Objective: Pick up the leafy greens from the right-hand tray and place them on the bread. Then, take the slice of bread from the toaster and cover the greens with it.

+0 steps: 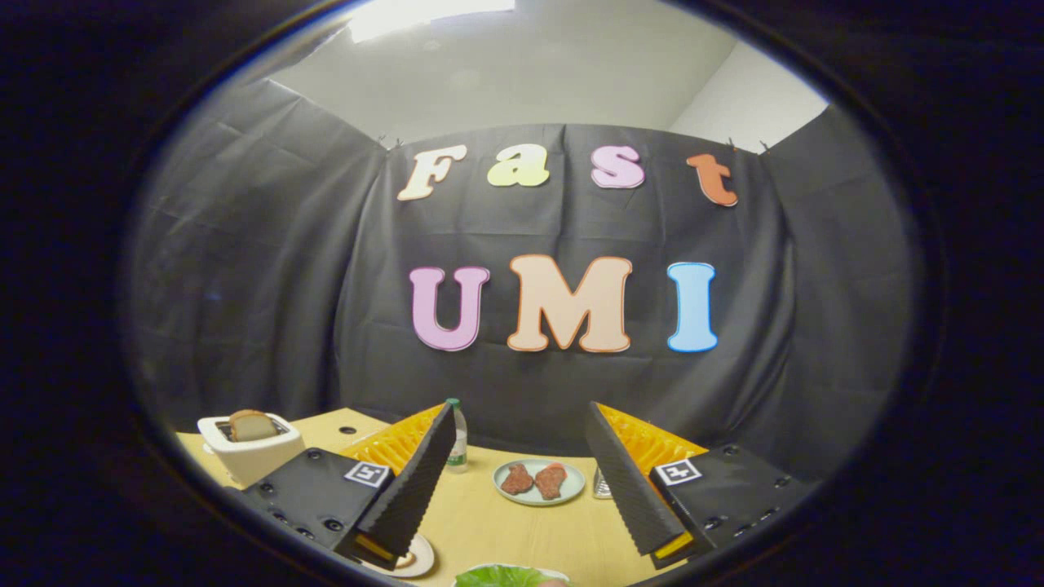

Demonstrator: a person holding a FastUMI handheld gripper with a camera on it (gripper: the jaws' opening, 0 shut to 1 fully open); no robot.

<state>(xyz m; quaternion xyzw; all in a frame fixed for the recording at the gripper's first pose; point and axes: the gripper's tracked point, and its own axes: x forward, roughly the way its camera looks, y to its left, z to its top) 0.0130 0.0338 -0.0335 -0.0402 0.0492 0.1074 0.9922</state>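
My gripper (522, 481) is held above the yellow table (489, 522) with its two fingers wide apart and nothing between them. Leafy greens (506, 576) lie on a plate right below, between the fingers and close to me. A white toaster (251, 447) stands far to the left beyond the left finger, with a slice of bread (251, 425) sticking up out of its slot. A small round plate (414, 557) peeks out from under the left finger's tip; what lies on it is hidden.
Ahead between the fingers sits a pale plate (540, 483) with two pieces of reddish meat. A small bottle with a green cap (457, 440) stands behind the left finger. A small clear shaker (602, 487) stands beside the right finger.
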